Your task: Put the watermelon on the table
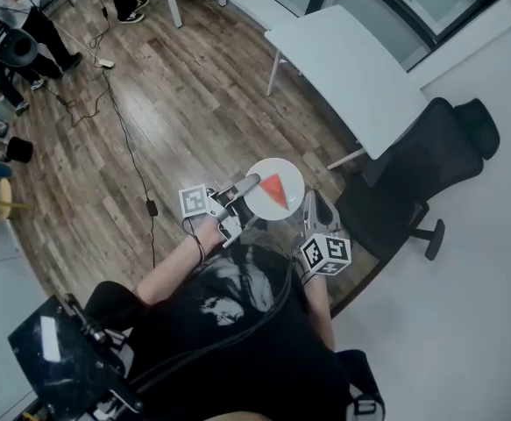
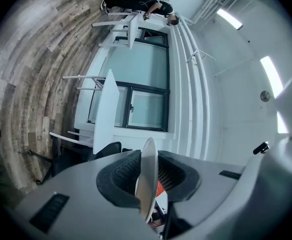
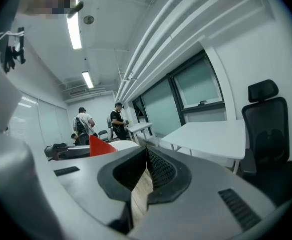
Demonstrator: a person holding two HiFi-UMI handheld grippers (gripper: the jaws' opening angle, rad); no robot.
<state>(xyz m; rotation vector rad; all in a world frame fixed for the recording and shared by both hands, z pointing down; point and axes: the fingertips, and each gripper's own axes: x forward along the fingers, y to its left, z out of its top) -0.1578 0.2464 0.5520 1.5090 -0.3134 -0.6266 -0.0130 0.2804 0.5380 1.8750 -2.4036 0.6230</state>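
Observation:
A red wedge of watermelon [image 1: 274, 190] lies on a round white plate [image 1: 286, 175] held in the air in front of me. My left gripper [image 1: 248, 185] is shut on the plate's left rim. In the left gripper view the plate [image 2: 149, 176] stands edge-on between the pads, with a bit of red watermelon [image 2: 160, 188] behind it. My right gripper [image 1: 313, 202] hangs just right of the plate, shut and holding nothing. Its own view shows its tips [image 3: 146, 156] meeting, with the watermelon [image 3: 100, 147] to the left. The white table [image 1: 347, 73] stands ahead, beyond the plate.
A black office chair [image 1: 423, 175] stands right of the table, close to my right gripper. Cables [image 1: 128, 139] run over the wooden floor at left. People [image 1: 14, 33] stand at the far left. A window wall [image 3: 181, 96] runs behind the table.

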